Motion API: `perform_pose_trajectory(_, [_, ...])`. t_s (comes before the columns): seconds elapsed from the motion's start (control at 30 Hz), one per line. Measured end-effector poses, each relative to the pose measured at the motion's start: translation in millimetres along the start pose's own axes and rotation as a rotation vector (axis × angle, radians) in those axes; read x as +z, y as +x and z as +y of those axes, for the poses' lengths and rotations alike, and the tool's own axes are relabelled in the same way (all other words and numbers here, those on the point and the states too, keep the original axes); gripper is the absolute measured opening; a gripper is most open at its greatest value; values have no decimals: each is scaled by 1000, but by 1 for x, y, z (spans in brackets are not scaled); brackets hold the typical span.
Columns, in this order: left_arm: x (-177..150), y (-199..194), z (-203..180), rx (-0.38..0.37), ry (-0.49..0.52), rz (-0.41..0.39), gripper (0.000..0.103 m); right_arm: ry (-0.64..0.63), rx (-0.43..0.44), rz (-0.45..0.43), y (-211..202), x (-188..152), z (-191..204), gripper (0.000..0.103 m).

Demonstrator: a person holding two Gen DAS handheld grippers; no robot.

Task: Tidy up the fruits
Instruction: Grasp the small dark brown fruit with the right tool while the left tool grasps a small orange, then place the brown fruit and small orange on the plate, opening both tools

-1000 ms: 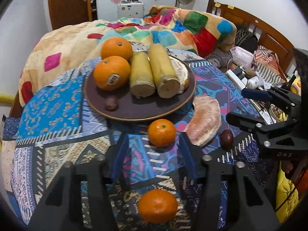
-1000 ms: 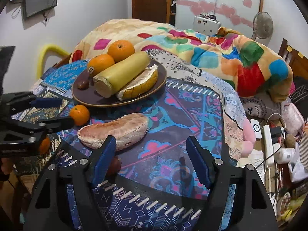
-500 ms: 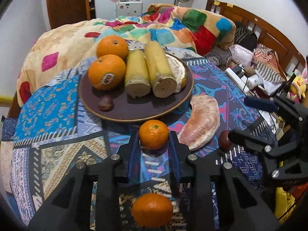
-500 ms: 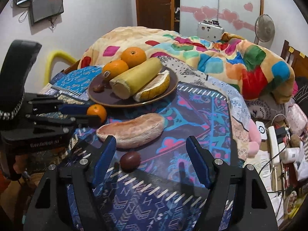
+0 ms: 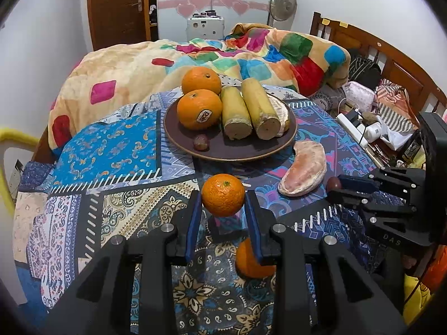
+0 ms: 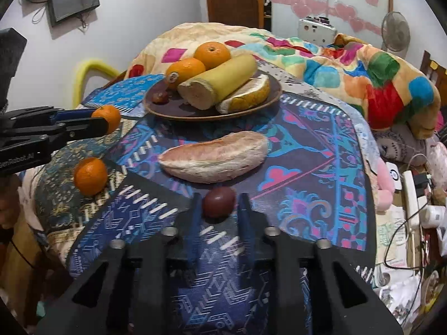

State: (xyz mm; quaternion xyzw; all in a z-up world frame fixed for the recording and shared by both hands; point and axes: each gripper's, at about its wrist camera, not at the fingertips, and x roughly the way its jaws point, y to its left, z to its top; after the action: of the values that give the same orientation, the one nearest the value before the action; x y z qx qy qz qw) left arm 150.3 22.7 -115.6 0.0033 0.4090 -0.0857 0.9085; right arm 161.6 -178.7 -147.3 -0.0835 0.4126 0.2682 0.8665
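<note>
My left gripper is shut on a small mandarin and holds it above the patterned cloth; it also shows in the right wrist view. My right gripper is shut on a dark purple passion fruit, seen in the left wrist view too. A brown plate holds two large oranges, two yellow pomelo pieces, a peeled segment and a small dark fruit. A pink pomelo segment and a second mandarin lie on the cloth.
A bunched colourful blanket lies behind the plate. A wooden bed frame and clutter with a power strip are on the right. A yellow chair edge stands at the left.
My left gripper closed on the mandarin and lifted it off the cloth. My right gripper moved in on the passion fruit and closed on it.
</note>
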Motion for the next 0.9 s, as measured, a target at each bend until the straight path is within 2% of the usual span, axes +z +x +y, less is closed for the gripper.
perform_pose_trajectory(0.37, [10, -2, 5, -16, -19, -40, 31, -5, -10, -77, -16, 24, -1, 21])
perform_pose_trajectory(0.9, [46, 12, 21, 2, -18, -78, 31, -56, 46, -129, 12, 84, 21, 21])
